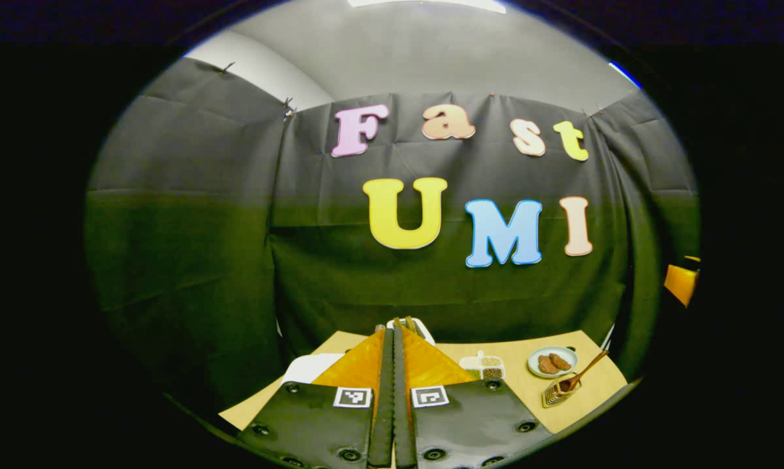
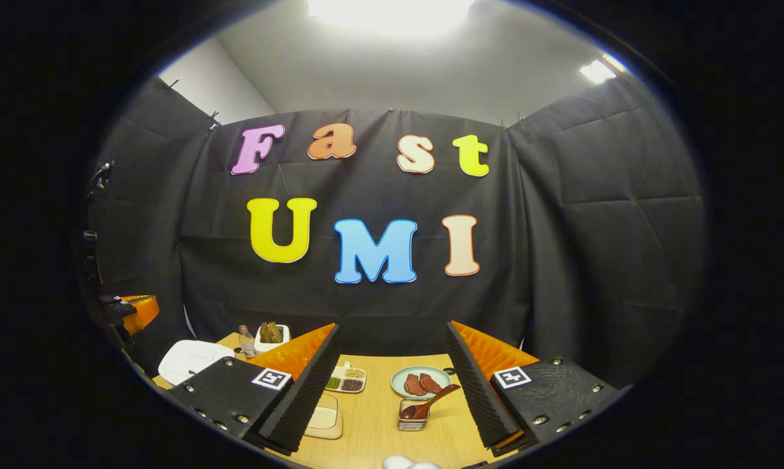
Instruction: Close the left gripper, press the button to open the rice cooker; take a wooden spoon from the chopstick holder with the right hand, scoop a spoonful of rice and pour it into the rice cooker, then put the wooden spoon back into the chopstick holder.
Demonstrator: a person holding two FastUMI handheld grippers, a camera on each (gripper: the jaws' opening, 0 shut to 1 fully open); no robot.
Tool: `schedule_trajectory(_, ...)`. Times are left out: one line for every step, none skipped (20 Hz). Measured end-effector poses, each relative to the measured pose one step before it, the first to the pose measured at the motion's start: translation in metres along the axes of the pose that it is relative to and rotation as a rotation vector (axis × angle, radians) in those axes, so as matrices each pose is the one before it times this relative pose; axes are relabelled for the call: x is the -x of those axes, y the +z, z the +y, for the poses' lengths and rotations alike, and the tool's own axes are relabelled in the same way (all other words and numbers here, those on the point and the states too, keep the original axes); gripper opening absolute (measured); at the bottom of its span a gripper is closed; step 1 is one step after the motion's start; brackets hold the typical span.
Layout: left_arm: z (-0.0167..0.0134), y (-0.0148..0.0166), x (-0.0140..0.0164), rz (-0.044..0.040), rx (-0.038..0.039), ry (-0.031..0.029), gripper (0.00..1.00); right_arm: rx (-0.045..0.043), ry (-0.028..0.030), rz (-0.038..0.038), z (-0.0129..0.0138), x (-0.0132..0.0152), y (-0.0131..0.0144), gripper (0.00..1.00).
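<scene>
We record a pale wood-grain desk (image 2: 372,417); a white rice cooker (image 2: 193,358); a brown wooden spoon (image 2: 431,402) in a clear chopstick holder (image 2: 412,417); a pale green plate (image 2: 408,374) bearing reddish-brown pieces; a white divided tray (image 2: 347,378) with green, tan and dark brown fillings; black-and-white square markers on the right tongs (image 2: 392,378).

A: Rice cooker (image 2: 193,359)?
B: White, lid down, at the table's (image 2: 378,423) far left.
A: Wooden spoon (image 2: 429,402)?
B: Leaning in the chopstick holder (image 2: 412,415), handle tilted up and to the right.
</scene>
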State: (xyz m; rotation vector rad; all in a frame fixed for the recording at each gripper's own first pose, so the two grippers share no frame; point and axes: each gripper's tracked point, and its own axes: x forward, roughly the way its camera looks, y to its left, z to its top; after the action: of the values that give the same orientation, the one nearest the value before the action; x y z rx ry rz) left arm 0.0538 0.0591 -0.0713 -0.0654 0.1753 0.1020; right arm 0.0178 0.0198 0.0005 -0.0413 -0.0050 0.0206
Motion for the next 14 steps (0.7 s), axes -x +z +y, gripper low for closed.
schedule_trajectory(0.0099, -0.01168, -0.01283, 0.0214, 0.00545, 0.01393, 0.08, 0.01104, -0.00039, 0.006, 0.00337, 0.00006, -0.00159, 0.97)
schedule_trajectory(0.01018, -0.0112, -0.01246, 0.02459, -0.00412, 0.0129, 0.09, 0.01053, -0.00014, 0.00625, 0.00362, -0.00062, -0.00175, 0.97)
schedule_trajectory(0.01025, -0.01268, -0.01295, 0.0234, -0.00195, 0.01888, 0.07, 0.01032, -0.00139, 0.00444, 0.00229, -0.00041, -0.00072, 0.97)
schedule_trajectory(0.00965, -0.0142, -0.01173, 0.03, 0.00181, 0.01393, 0.07, 0.00801, -0.00336, 0.00609, 0.00292, -0.00067, -0.00219, 0.97)
schedule_trajectory(0.008, -0.01517, -0.01312, 0.03036, 0.0083, 0.01033, 0.08, 0.00648, -0.00189, 0.00831, 0.00296, -0.00039, -0.00205, 0.97)
schedule_trajectory(0.00793, -0.01795, -0.01156, 0.03161, 0.00879, 0.00803, 0.08, 0.00482, -0.00089, 0.0107, 0.00271, -0.00042, -0.00307, 0.97)
schedule_trajectory(0.00536, -0.01768, -0.01257, 0.04383, 0.00618, 0.00729, 0.1, 0.00541, -0.00137, 0.01075, 0.00251, -0.00066, -0.00335, 0.97)
schedule_trajectory(0.00419, -0.01566, -0.01172, 0.03083, 0.0051, 0.00808, 0.09, 0.00695, -0.00324, 0.01106, 0.00135, 0.00023, -0.0027, 0.97)
schedule_trajectory(0.00532, -0.01426, -0.01101, 0.03242, 0.00264, 0.01142, 0.08, 0.00444, -0.00207, 0.01036, 0.00189, -0.00022, -0.00309, 0.97)
schedule_trajectory(0.00284, -0.01095, -0.01101, 0.02307, -0.00678, 0.00758, 0.08, 0.00594, -0.0027, 0.0083, 0.00151, -0.00065, -0.0026, 0.97)
schedule_trajectory(0.00511, -0.01013, -0.01139, 0.02197, -0.01173, 0.01594, 0.08, 0.00799, -0.00307, 0.00863, 0.00105, -0.00138, -0.00205, 0.97)
schedule_trajectory(0.00337, -0.01364, -0.00594, 0.02702, -0.00165, 0.00465, 0.09, 0.00528, 0.00081, 0.01208, 0.0018, -0.00021, -0.00373, 0.97)
schedule_trajectory(0.00161, -0.0089, -0.00756, 0.02469, -0.00283, 0.00744, 0.08, 0.00502, 0.00168, 0.00704, 0.00255, -0.00034, -0.00174, 0.97)
schedule_trajectory(0.0028, -0.00921, -0.0058, 0.02494, 0.00017, 0.00631, 0.09, 0.00368, 0.0013, 0.00732, 0.00183, -0.00044, -0.00172, 0.97)
